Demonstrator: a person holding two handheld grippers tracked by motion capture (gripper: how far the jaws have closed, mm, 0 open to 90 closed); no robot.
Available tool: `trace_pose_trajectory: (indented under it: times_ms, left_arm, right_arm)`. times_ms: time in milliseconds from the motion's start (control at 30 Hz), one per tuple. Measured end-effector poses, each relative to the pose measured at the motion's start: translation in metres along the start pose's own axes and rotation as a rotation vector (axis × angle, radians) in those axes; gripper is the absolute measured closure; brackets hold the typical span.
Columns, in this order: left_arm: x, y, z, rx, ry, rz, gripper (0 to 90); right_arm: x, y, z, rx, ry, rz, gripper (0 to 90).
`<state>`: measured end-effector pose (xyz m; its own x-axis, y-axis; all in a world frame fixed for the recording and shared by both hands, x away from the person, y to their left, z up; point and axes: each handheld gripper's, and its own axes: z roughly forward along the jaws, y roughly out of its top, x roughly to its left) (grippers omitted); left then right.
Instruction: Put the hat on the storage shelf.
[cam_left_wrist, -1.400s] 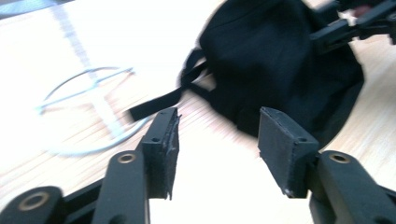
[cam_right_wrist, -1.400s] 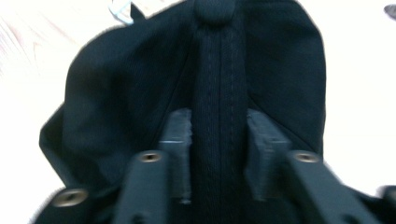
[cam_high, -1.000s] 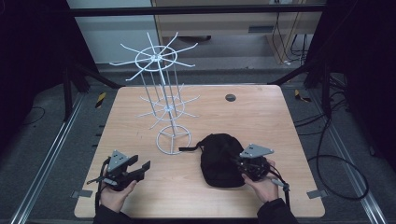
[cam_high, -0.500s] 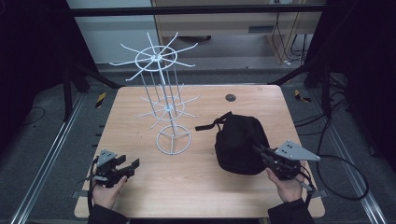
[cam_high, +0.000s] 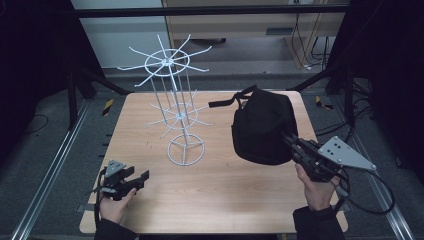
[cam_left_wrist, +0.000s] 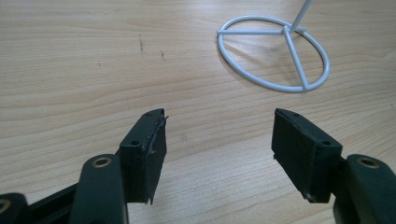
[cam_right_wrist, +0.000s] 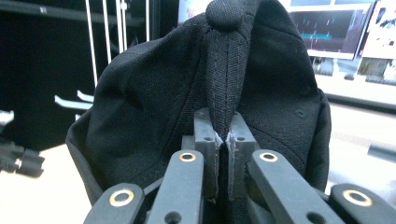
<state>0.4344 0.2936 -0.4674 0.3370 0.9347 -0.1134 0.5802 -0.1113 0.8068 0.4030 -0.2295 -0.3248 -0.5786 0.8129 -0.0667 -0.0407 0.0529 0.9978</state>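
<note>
Lab: framed wooden table (cam_high: 150, 115), cables (cam_high: 310, 35), monitors (cam_right_wrist: 331, 28).

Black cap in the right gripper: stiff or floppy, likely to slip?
Probably floppy: the black cap bunches where the right gripper pinches a fold, and its strap dangles. Seems light, hanging off one pinch. Woven fabric between shut fingers likely won't slip.

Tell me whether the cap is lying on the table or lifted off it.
Lifted. The black cap hangs above the table, its fabric pinched in the shut right gripper.
</note>
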Motion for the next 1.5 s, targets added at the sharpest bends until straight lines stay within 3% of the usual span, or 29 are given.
trace_pose_trajectory:
  times_ms: [100,133,367,600,733,767,967,1100,1467,1500]
  left_arm:
    - [0.000,0.000,0.001,0.004,-0.001,0.003,35.2]
    - [-0.001,0.000,0.001,0.005,-0.001,0.005,35.2]
    - [-0.001,0.000,0.003,0.010,0.001,0.013,35.1]
    - [-0.002,-0.001,0.004,0.018,0.000,0.021,35.1]
    - [-0.003,-0.001,0.005,0.021,0.000,0.025,35.1]
    - [-0.003,-0.001,0.005,0.022,0.000,0.026,35.0]
    - [-0.004,-0.001,0.005,0.029,0.001,0.035,35.0]
    - [-0.004,-0.001,0.005,0.029,0.004,0.037,34.9]
    - [-0.005,-0.001,0.006,0.033,0.005,0.040,34.9]
    - [-0.005,-0.001,0.006,0.035,0.005,0.040,34.9]
  right_arm:
    - [0.000,0.009,0.001,-0.036,-0.004,-0.003,86.2]
    - [0.001,0.018,0.003,-0.072,-0.006,0.006,86.2]
    - [0.003,0.038,0.011,-0.146,-0.003,0.009,86.2]
    - [0.008,0.070,0.021,-0.241,0.004,0.003,86.1]
    - [0.012,0.079,0.023,-0.283,0.017,0.011,86.2]
    - [0.017,0.084,0.027,-0.302,0.042,0.016,86.1]
    - [0.031,0.086,0.041,-0.294,0.098,0.017,86.1]
    - [0.038,0.078,0.054,-0.252,0.117,0.016,86.0]
    - [0.037,0.035,0.072,-0.133,0.141,0.080,83.1]
    - [0.037,0.028,0.076,-0.098,0.155,0.096,80.6]
